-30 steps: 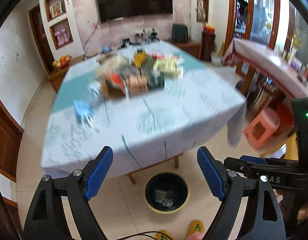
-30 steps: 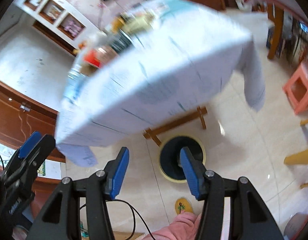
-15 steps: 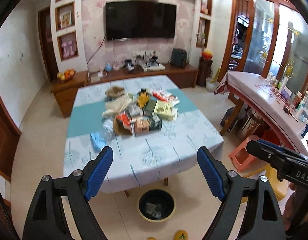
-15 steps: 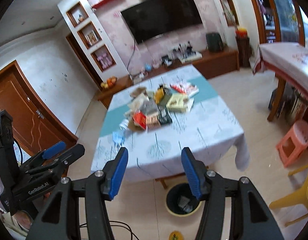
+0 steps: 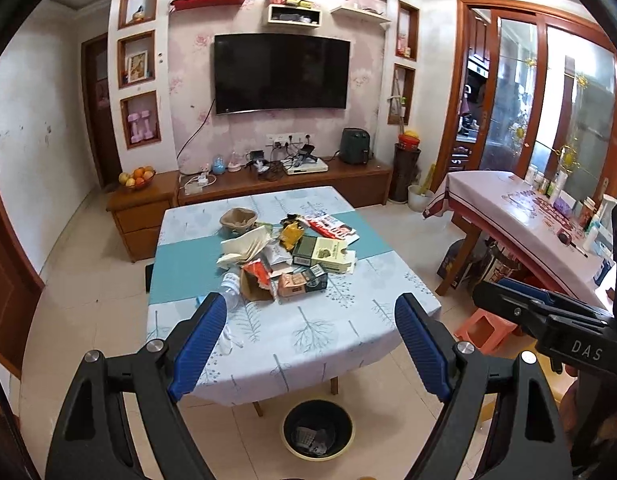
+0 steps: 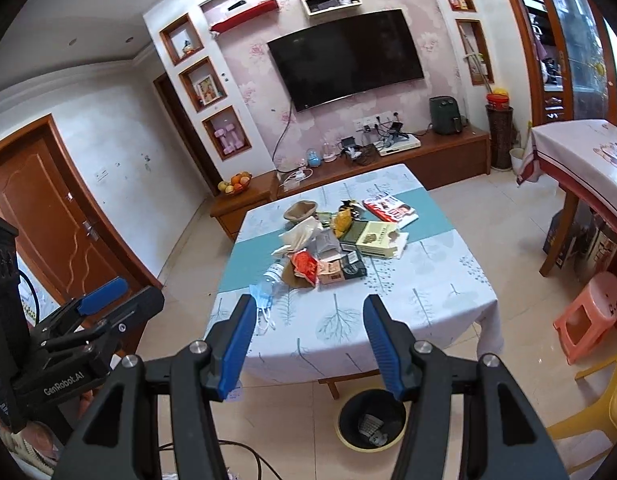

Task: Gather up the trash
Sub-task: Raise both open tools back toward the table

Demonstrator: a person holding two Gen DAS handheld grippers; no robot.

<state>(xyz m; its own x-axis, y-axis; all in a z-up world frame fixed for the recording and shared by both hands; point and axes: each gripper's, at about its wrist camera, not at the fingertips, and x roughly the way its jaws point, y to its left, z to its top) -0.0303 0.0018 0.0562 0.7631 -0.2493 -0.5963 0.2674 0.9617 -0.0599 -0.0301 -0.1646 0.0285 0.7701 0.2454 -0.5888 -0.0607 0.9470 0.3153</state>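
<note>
Two grippers face a cloth-covered table (image 5: 308, 328) from well back, both held above floor level. The left gripper (image 5: 308, 344) has its blue-padded jaws spread wide with nothing between them. The right gripper (image 6: 308, 344) is likewise released and grasps nothing.

The trash pile (image 5: 284, 256) lies at the middle of the tablecloth: flattened cartons, crumpled paper, a brown paper bowl (image 5: 238, 220), a clear plastic bottle (image 6: 274, 274) lying on its side. A blue face mask (image 6: 260, 300) lies near the table's front-left edge, just beside the bottle.

A black wastebasket (image 5: 318, 428) with a yellow rim stands on the tiled floor below the table's near edge. It holds a few scraps.
</note>
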